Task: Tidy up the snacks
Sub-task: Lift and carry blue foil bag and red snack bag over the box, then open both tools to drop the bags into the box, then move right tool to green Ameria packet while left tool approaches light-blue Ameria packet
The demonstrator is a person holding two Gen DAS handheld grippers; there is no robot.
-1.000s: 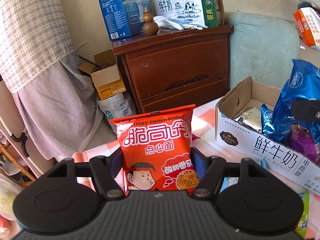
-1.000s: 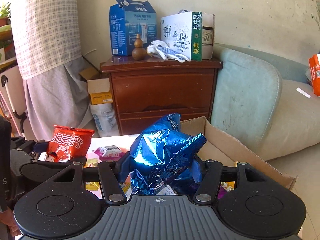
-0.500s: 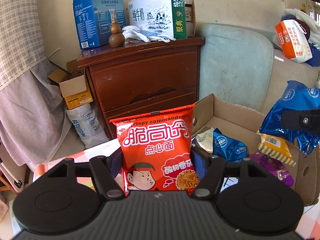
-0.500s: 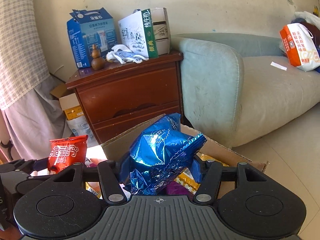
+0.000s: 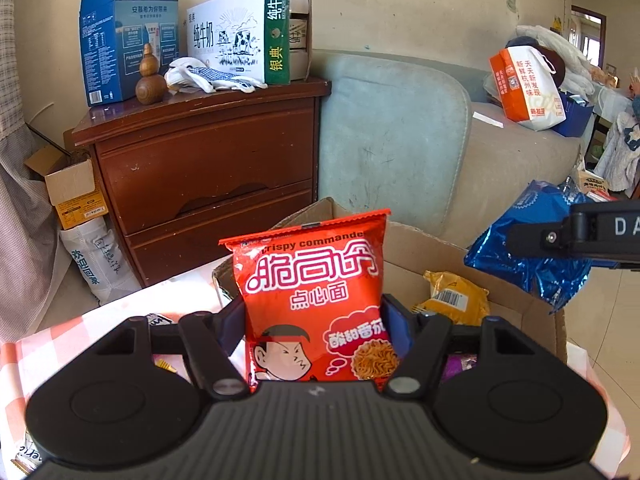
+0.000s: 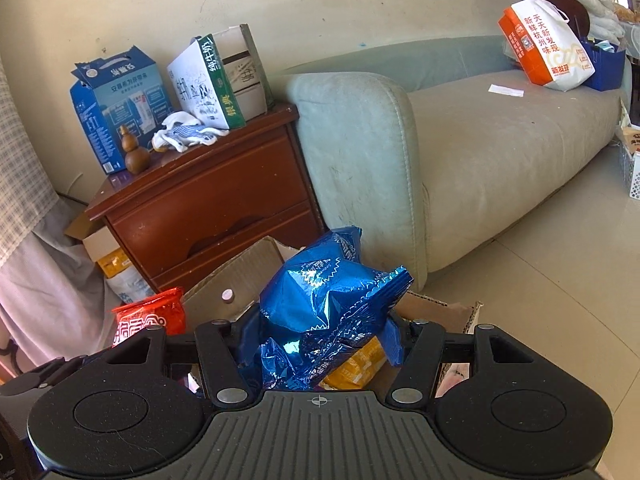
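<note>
My left gripper point(image 5: 316, 320) is shut on a red noodle-snack packet point(image 5: 316, 280), held upright above the near edge of an open cardboard box point(image 5: 492, 284). A yellow packet point(image 5: 452, 300) and a purple one point(image 5: 460, 364) lie inside that box. My right gripper point(image 6: 320, 332) is shut on a crumpled shiny blue snack bag point(image 6: 320, 300) over the same cardboard box point(image 6: 236, 280). In the left wrist view the blue bag point(image 5: 528, 256) hangs at the right, past the box's far side. The red packet point(image 6: 148, 316) shows at the lower left of the right wrist view.
The box sits on a red-checked tablecloth point(image 5: 72, 340). Behind stand a brown drawer cabinet point(image 5: 208, 168) carrying milk cartons, and a pale green sofa point(image 6: 460, 152) with an orange-white bag point(image 6: 548, 52). Tiled floor point(image 6: 560, 300) lies to the right.
Both views have swung to the right, from the cabinet towards the sofa. Both packets, still gripped, now hang over the cardboard box. The right wrist view has tilted.
</note>
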